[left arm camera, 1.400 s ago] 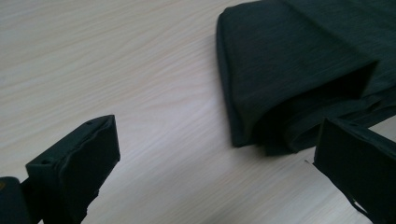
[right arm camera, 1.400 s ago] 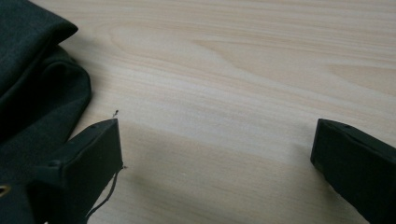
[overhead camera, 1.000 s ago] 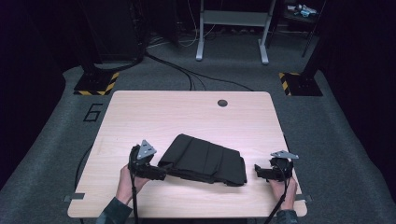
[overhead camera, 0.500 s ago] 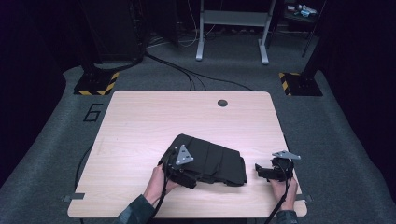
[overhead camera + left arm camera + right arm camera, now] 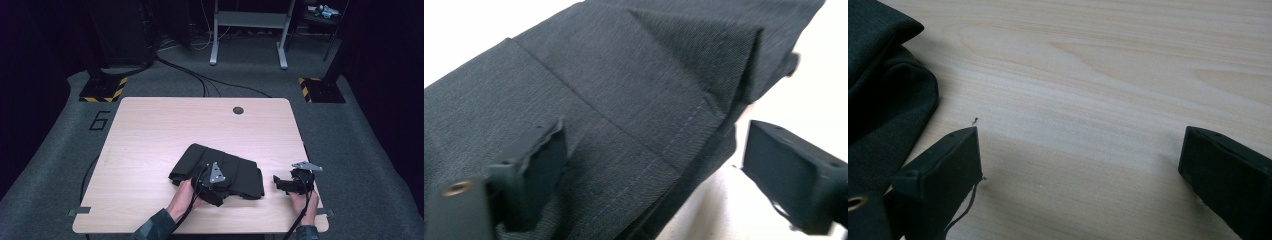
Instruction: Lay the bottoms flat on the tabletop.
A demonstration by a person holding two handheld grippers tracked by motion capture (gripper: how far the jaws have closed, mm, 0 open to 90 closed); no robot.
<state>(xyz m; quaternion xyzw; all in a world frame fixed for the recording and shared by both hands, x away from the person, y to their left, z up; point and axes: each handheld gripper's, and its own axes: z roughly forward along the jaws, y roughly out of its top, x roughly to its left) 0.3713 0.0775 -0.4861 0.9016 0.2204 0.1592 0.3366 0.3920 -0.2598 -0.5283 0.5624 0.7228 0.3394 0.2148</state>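
Left gripper [image 5: 212,181] has travelled since a second ago: it was off the garment's left end then, and half a second back it sat on the cloth's upper left part; now it is over the near edge of the folded dark garment [image 5: 220,172], toward the middle, with the person's left hand [image 5: 184,195] behind it. Right gripper [image 5: 289,183] has held its place near the table's right front corner, just beside the garment's right end but apart from it. Garment outline looks slightly changed, the left end drawn in a little. In the left gripper view the jaws stand wide apart, one over the cloth [image 5: 624,115], the other out past its folded edge above bare tabletop; nothing is clamped between them. In the right gripper view the jaws are likewise spread wide over bare wood, with a rounded fold of the garment [image 5: 883,100] at the left edge. Table [image 5: 150,130] is pale wood grain, rounded corners, a small round dark port [image 5: 238,110] near the far edge. Floor is grey carpet with a "6" [image 5: 100,120] marked beside the table's left side; black cables [image 5: 200,80] run across it. Two bases with yellow-black striping [image 5: 102,89] stand at far left and far right, and a white metal frame [image 5: 247,30] beyond. Garment: charcoal woven fabric, folded flat in layers, visible stitched seams and a triangular crease, lying on the near centre of the table.
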